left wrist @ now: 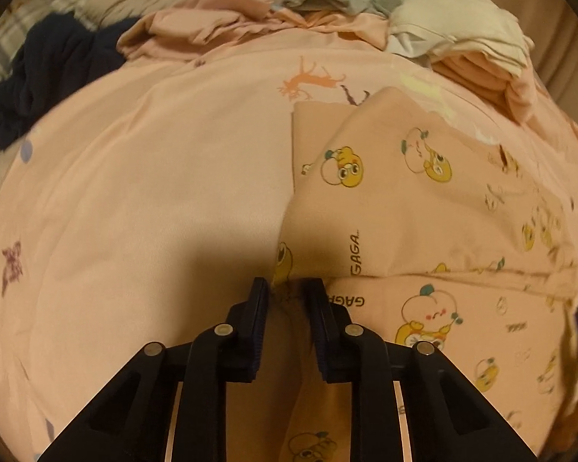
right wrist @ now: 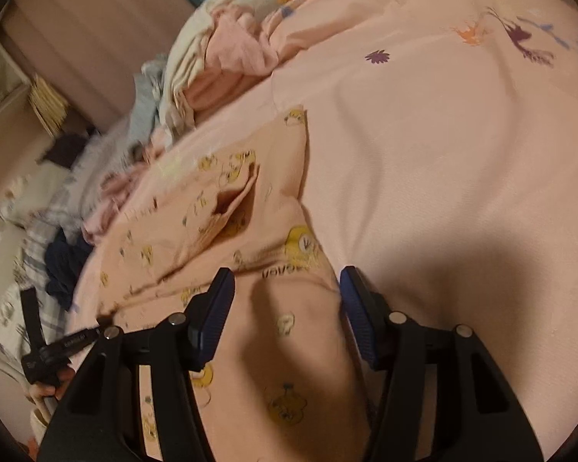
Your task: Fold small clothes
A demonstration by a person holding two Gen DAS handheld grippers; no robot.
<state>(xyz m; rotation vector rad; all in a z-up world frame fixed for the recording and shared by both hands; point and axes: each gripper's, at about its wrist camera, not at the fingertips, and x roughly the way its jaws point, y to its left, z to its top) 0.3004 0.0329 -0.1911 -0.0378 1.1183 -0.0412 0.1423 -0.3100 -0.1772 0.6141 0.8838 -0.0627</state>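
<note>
A small peach garment (left wrist: 412, 208) printed with yellow cartoon figures lies partly folded on a pink bedsheet (left wrist: 154, 192). My left gripper (left wrist: 287, 288) is nearly closed on a bunched edge of this garment, with cloth between its fingers. In the right wrist view the same garment (right wrist: 289, 346) passes between the wide-open jaws of my right gripper (right wrist: 287, 281), which hovers over it without pinching. The left gripper also shows in the right wrist view (right wrist: 57, 346) at the lower left.
A pile of pink, cream and grey clothes (left wrist: 327, 7) lies at the far side of the bed. A dark navy garment (left wrist: 46, 73) lies at the left. More clothes (right wrist: 196, 69) are heaped at the bed's edge beside a wall.
</note>
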